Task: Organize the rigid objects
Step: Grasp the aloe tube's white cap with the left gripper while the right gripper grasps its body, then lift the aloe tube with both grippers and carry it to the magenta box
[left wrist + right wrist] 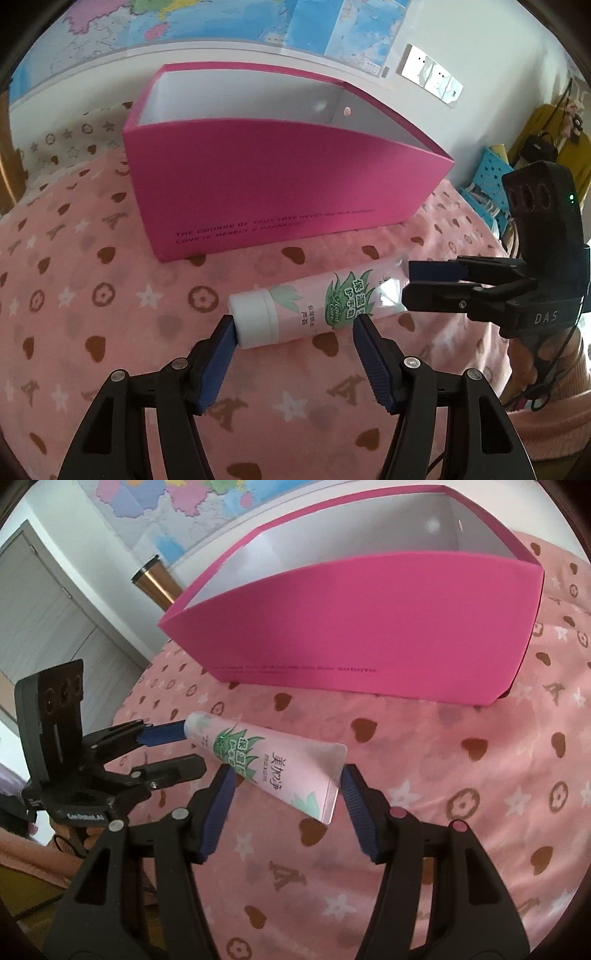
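A pink hand-cream tube (pixel 314 306) with a white cap and green leaf print lies on the pink blanket in front of an open magenta box (pixel 280 184). My left gripper (pixel 293 332) is open, its pads on either side of the cap end. My right gripper (pixel 286 781) is open around the flat crimped tail of the tube (pixel 280 768). In the left wrist view the right gripper (pixel 410 284) comes in from the right. In the right wrist view the left gripper (pixel 184 749) sits at the cap end, and the box (pixel 369 627) stands behind.
The pink blanket (pixel 110 295) with hearts, stars and letters covers the surface. A copper tumbler (pixel 155 583) stands behind the box's left corner. A blue perforated basket (pixel 487 184) sits off the right edge. A map hangs on the wall (pixel 221 22).
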